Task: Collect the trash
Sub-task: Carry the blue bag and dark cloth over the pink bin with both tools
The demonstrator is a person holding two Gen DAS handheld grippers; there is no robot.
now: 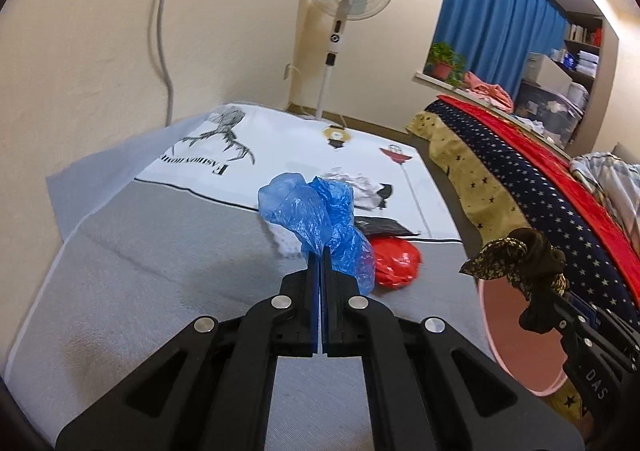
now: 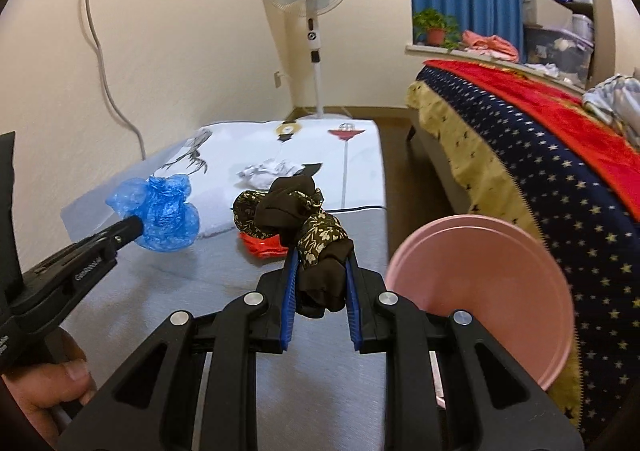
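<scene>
My left gripper (image 1: 321, 251) is shut on a crumpled blue plastic bag (image 1: 316, 211), held up above the grey mat; the same blue bag (image 2: 160, 211) shows at the left of the right wrist view. My right gripper (image 2: 320, 251) is shut on a bunched brown floral cloth (image 2: 304, 219), also lifted off the mat; that cloth (image 1: 520, 255) hangs at the right of the left wrist view. A red plastic bag (image 1: 394, 261) lies on the mat (image 1: 160, 271) behind both. White crumpled paper (image 2: 264, 173) and a black flat wrapper (image 1: 380, 227) lie farther back.
A pink round bin (image 2: 492, 291) stands at the mat's right edge, beside a bed (image 2: 540, 171) with a starred cover. A standing fan (image 2: 312, 11) is at the far wall. A person's hand (image 2: 44, 391) holds the left gripper's handle.
</scene>
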